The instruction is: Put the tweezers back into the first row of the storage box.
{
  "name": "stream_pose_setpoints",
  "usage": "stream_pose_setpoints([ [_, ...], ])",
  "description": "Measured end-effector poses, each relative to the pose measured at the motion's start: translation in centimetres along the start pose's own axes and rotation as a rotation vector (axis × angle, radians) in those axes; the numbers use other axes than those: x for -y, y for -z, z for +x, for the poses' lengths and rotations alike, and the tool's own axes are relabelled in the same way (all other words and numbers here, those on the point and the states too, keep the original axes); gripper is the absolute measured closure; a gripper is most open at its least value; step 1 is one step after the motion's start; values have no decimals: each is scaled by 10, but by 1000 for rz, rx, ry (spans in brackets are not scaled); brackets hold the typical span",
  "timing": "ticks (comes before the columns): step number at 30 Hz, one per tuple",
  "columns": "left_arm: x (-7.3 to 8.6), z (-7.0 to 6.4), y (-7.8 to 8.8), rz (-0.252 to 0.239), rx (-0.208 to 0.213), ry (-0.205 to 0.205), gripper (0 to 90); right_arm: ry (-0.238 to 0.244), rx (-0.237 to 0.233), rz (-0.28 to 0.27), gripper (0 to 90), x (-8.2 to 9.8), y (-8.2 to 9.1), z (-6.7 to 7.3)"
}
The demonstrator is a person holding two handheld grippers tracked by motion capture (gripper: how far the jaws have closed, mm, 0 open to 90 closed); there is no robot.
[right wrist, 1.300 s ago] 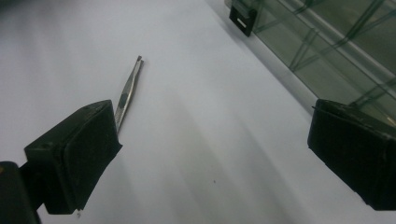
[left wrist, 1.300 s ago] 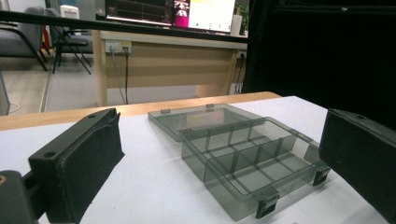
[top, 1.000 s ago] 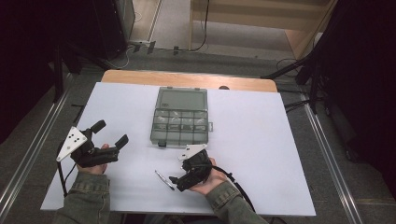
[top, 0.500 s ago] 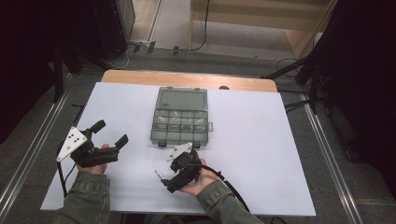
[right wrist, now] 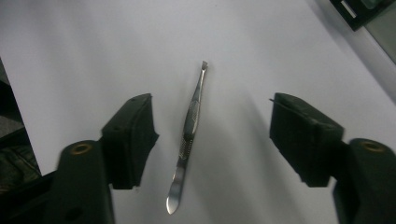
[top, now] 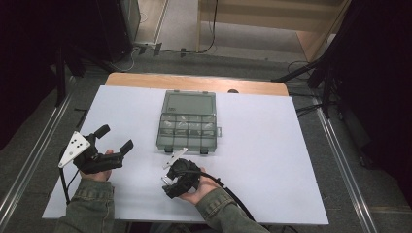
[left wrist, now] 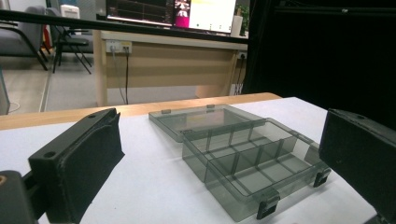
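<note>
The right tongs (right wrist: pixel 212 140) point down at the white table (top: pixel 291 160), their jaws partly apart and just now closing in. A pair of steel tweezers (right wrist: pixel 189 135) lies flat on the table between the two jaws, touched by neither pad. In the high view the right tongs (top: pixel 170 180) sit just in front of a clear grey compartment box (top: pixel 187 128), whose lid lies open behind it. The left tongs (top: pixel 115 140) are held well off to the left, jaws wide open and holding nothing, facing the box (left wrist: pixel 247 158).
</note>
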State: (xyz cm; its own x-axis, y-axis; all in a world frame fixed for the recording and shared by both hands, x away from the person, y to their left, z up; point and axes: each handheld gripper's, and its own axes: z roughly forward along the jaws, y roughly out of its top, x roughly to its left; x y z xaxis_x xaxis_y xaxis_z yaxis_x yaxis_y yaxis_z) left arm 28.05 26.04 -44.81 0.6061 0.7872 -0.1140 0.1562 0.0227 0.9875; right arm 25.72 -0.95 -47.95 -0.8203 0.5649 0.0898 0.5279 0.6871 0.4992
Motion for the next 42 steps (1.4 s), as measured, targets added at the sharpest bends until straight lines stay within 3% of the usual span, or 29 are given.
stream_pose_setpoints([
  [5,0,1,0,2,0,9,0,43,-3,3,499,-3,-1,9],
  [12,0,1,0,0,1,6,0,39,31,48,649,-4,-7,14],
  [15,0,1,0,-1,-2,6,0,26,66,72,797,-4,-9,18],
  [16,0,1,0,0,-1,8,0,21,55,77,838,-4,-9,17],
  [23,0,1,0,-1,2,7,0,4,0,81,857,-4,-8,11],
  [29,0,1,0,-1,3,9,0,21,-9,81,859,-4,-6,8],
  [35,0,1,-1,0,2,9,0,11,-26,29,868,-3,5,-4],
  [36,0,1,-1,1,2,9,0,-10,-29,29,868,-3,8,-4],
  [42,0,1,-1,3,5,10,0,-25,-13,-7,869,-2,16,-14],
])
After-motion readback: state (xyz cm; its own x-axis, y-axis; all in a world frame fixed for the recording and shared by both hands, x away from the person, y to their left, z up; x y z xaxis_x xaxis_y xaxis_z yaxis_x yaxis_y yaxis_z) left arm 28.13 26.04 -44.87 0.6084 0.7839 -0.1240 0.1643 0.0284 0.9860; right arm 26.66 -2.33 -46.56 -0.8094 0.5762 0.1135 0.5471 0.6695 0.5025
